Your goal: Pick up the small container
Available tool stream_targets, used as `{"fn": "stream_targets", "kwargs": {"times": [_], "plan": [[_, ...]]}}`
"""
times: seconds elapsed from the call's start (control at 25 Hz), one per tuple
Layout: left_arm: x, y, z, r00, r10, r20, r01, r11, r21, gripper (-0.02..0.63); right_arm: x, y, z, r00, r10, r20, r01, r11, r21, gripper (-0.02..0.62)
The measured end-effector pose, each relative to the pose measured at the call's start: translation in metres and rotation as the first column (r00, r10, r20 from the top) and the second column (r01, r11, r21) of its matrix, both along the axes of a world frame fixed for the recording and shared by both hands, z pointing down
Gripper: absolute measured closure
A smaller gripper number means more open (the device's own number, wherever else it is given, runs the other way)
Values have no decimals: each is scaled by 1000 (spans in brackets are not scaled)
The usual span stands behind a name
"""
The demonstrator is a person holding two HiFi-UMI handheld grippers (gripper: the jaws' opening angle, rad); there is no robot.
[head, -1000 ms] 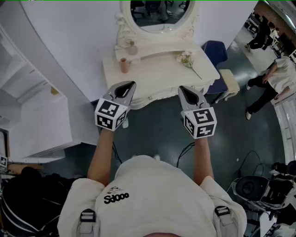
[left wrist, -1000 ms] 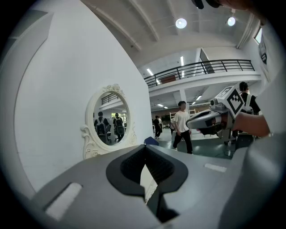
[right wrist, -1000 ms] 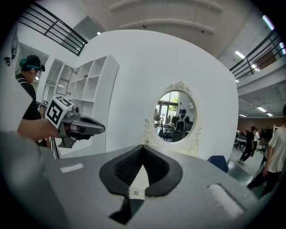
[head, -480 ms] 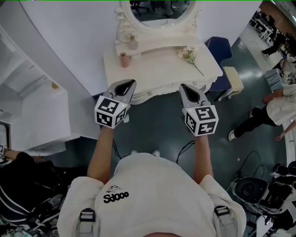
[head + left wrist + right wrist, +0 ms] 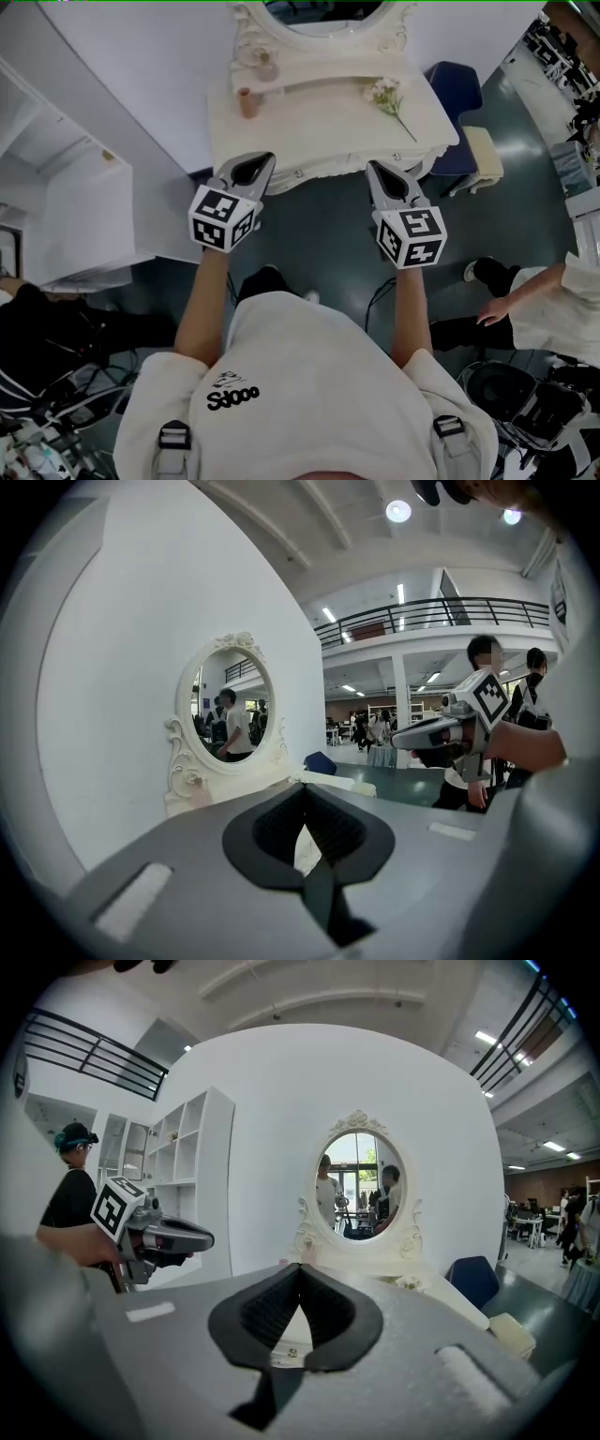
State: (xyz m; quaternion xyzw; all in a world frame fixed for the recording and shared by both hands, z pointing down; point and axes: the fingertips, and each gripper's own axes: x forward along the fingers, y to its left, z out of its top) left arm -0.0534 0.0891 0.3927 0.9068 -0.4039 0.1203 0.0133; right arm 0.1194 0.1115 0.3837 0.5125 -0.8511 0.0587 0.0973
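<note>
A small pink container [image 5: 247, 101] stands at the back left of the white dressing table [image 5: 328, 131]; it also shows as a pinkish shape [image 5: 200, 794] below the mirror. A small glass jar [image 5: 265, 67] sits on the raised shelf behind it. My left gripper [image 5: 254, 163] hovers over the table's front left edge, shut and empty, with its jaws meeting at the tips [image 5: 305, 789]. My right gripper [image 5: 377, 170] hangs level with it at the front right edge, also shut [image 5: 300, 1267] on nothing. Both are well short of the container.
A sprig of white flowers [image 5: 389, 97] lies on the table's right side below the oval mirror [image 5: 323, 11]. A blue chair [image 5: 457, 92] and cream stool [image 5: 482, 155] stand right of the table, white shelving [image 5: 75, 211] to the left. A person [image 5: 539, 300] is at the right.
Both grippers have edged forward toward the table's front edge, still shut. The table sits higher in the head view. A person has walked into view at the lower right.
</note>
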Motion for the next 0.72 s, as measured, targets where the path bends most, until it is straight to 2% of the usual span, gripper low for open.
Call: {"fn": "stream_targets", "kwargs": {"times": [0.36,0.72], "plan": [[1,-48,14,1000,2,-10,-2,1000,-29,586,3,-47,21,1000,5,6,-5,998,-57,592],[-9,-173,21,999,-22,-46,21,999,-37,586,-4,-160,23,998,-7,-61,3,997,-73,592]]}}
